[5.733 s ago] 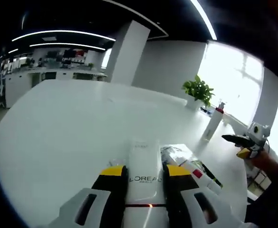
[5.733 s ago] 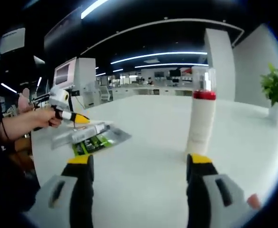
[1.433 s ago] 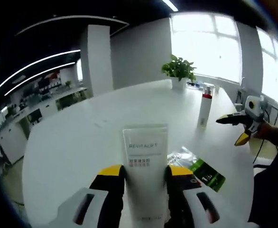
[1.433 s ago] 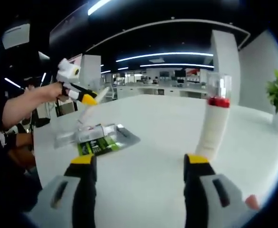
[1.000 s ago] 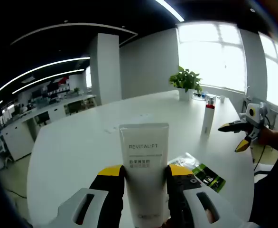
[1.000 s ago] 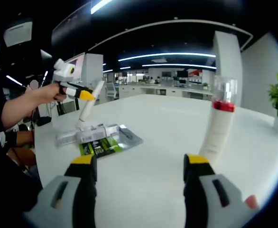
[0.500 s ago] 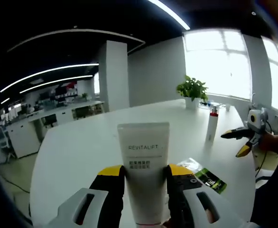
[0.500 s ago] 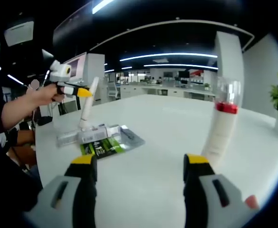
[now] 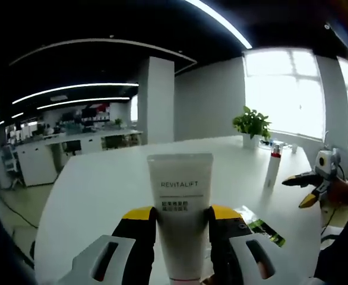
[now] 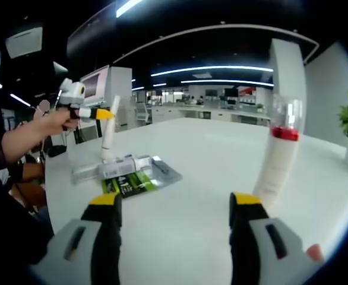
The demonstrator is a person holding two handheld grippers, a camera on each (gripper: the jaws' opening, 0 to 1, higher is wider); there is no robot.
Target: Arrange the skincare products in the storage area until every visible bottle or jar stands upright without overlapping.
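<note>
Tube (image 9: 180, 214), white, long axis upright toward 12 o'clock, clamped between left gripper (image 9: 180, 221) jaws; right gripper (image 10: 173, 209) gaping, empty, pump bottle (image 10: 278, 157) at 1 o'clock.

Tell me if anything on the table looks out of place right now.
Yes: a clear packaged item lies flat on a green packet, overlapping instead of standing. The red-collared bottle stands upright, and the left tool holds the white tube upright.
</note>
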